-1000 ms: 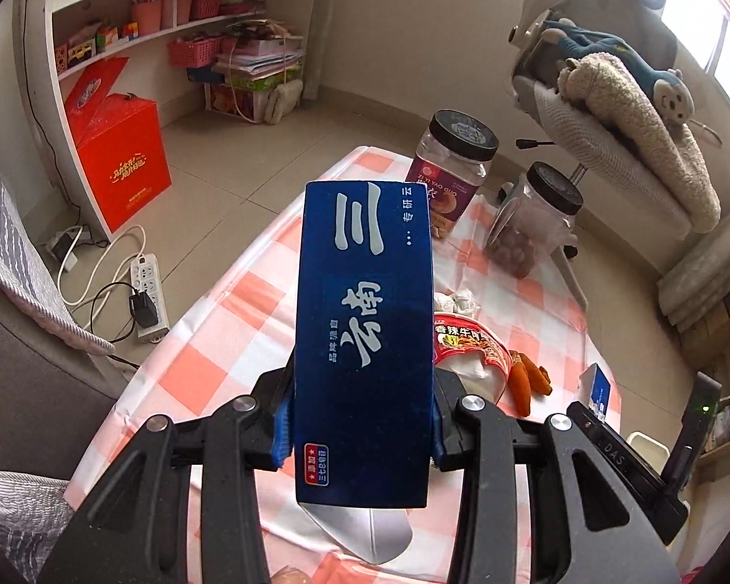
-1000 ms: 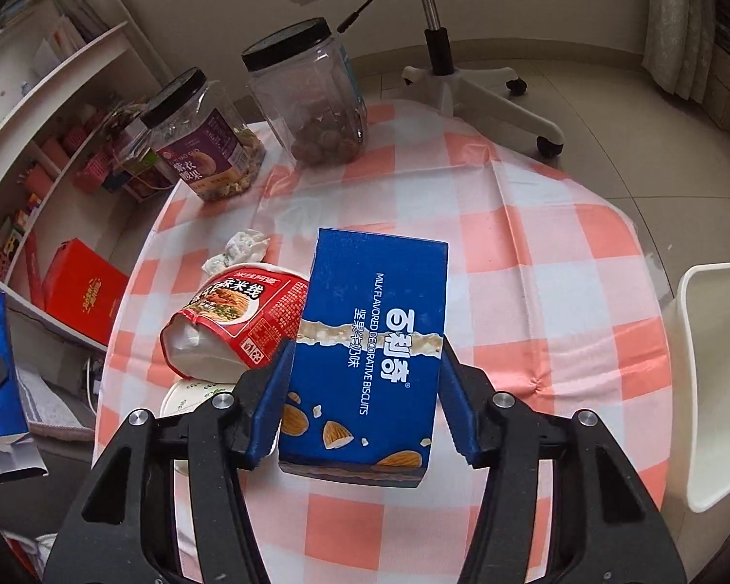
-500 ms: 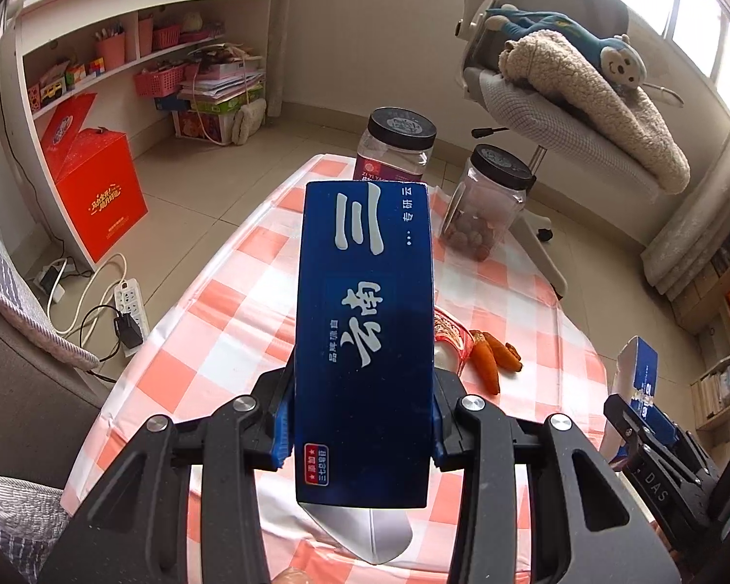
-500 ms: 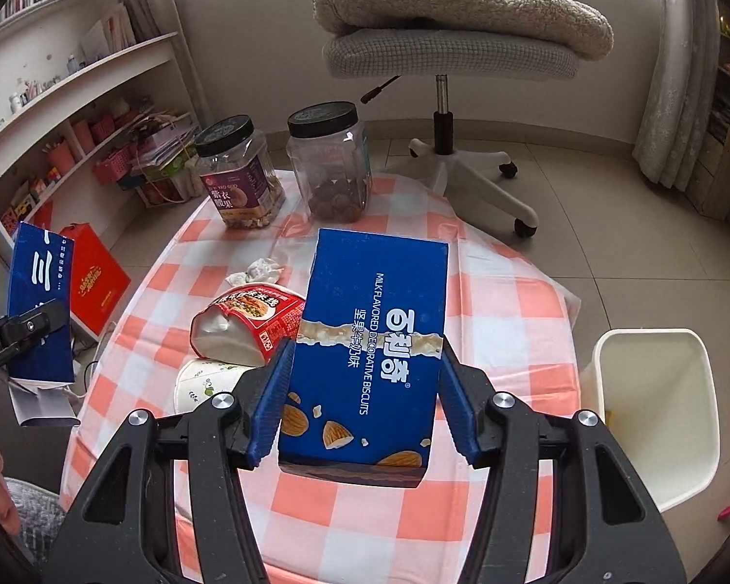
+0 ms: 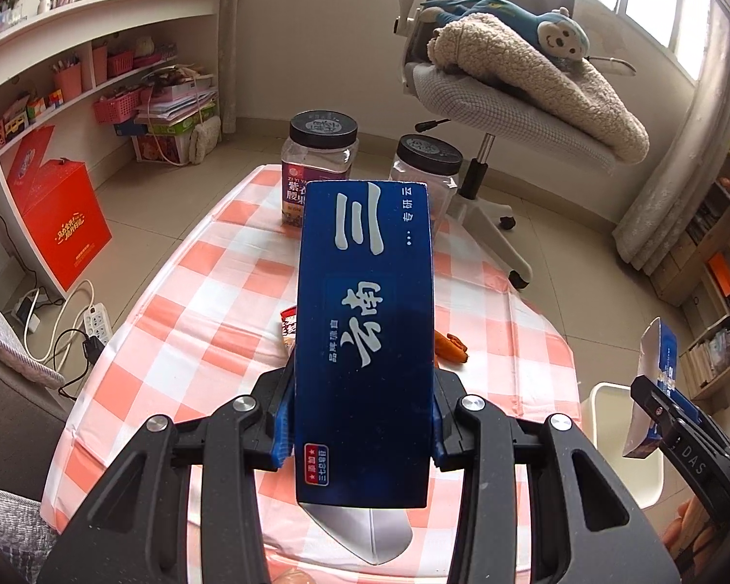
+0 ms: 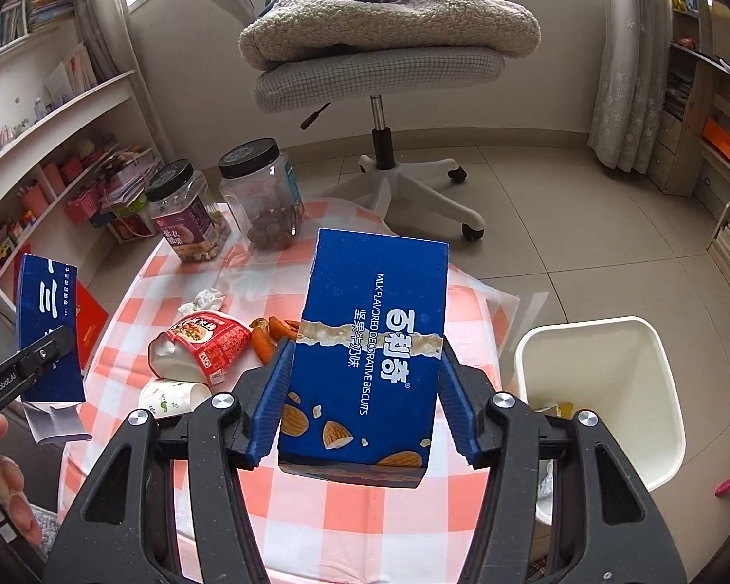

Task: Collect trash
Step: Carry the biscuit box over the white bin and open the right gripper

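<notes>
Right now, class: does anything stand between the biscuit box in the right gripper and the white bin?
Nothing visible does. The biscuit box hangs in the right gripper above the table's edge; the bin stands open on the floor just beside it.

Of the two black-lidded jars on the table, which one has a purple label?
The squarer jar, left of the other in the right wrist view. Its wall bears a purple label; the rounder jar beside it is clear, with brown round things inside.
</notes>
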Available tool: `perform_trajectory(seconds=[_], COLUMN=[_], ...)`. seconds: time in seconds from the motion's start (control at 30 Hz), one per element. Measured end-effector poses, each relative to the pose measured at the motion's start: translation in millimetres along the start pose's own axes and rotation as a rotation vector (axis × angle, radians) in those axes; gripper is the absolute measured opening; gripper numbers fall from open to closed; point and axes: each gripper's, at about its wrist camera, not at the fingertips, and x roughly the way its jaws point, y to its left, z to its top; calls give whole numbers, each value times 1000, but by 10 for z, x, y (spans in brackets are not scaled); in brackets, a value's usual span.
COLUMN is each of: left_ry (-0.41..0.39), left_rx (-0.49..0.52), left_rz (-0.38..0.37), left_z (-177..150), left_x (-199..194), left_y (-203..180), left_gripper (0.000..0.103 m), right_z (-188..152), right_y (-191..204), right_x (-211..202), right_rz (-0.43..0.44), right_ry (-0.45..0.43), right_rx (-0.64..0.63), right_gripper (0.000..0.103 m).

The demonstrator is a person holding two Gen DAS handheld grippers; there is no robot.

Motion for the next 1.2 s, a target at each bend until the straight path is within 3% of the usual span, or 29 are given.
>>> perform_trajectory(seconds=[0.37,0.7,0.73,0.87,1.2], left_ry=[-6,17,19,17,75], left_rx=[76,159,166,198,310], left_rz=[-55,-111,-122,-172,-289], left_z=[-71,-234,-254,-338,-692], left_x=[42,168,177,185,340], left_y=[-521,-1107,-1184,-1500,-2403], left_gripper=[40,40,40,40,40], right_z=[10,-38,-47,-54,-60], right_y=[-665,-1352,-1416,-1664,-2141], right_x=[-119,-128,-140,-248,-474], right_rz=[-139,-306,-319,-381,-461], right_ry=[-12,39,39,11,-37], right_rx=[62,112,120,150,211], right_gripper=[54,55,57,89,94])
